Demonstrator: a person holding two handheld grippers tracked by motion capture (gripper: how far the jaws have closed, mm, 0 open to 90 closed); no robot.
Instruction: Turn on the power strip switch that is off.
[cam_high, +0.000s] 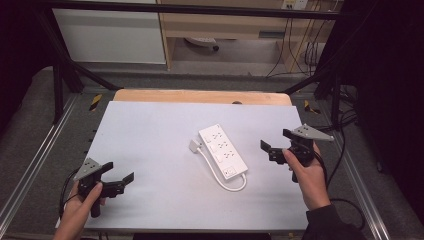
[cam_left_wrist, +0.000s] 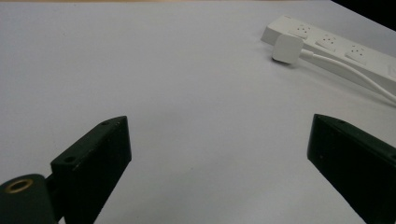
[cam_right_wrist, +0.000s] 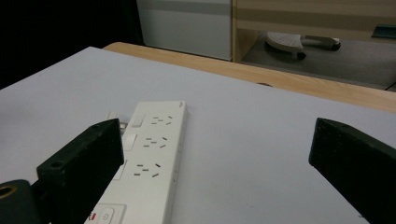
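Observation:
A white power strip (cam_high: 222, 150) lies flat and at a slant at the middle of the white tabletop (cam_high: 150, 130). Its white cable (cam_high: 231, 186) loops round the near end and runs back to the white plug (cam_high: 194, 145), which lies beside the strip's far end. My left gripper (cam_high: 120, 171) is held low at the near left, open and empty, well apart from the strip (cam_left_wrist: 336, 44) and plug (cam_left_wrist: 287, 48). My right gripper (cam_high: 275, 139) hovers just right of the strip (cam_right_wrist: 156, 154), also open with nothing between its jaws.
A wooden board (cam_high: 200, 96) edges the table's far side. Black frame posts (cam_high: 59, 85) and metal rails (cam_high: 35, 155) flank the table. Beyond stand a white cabinet (cam_high: 110, 35), a wooden shelf unit (cam_high: 225, 25) and floor cables (cam_high: 295, 45).

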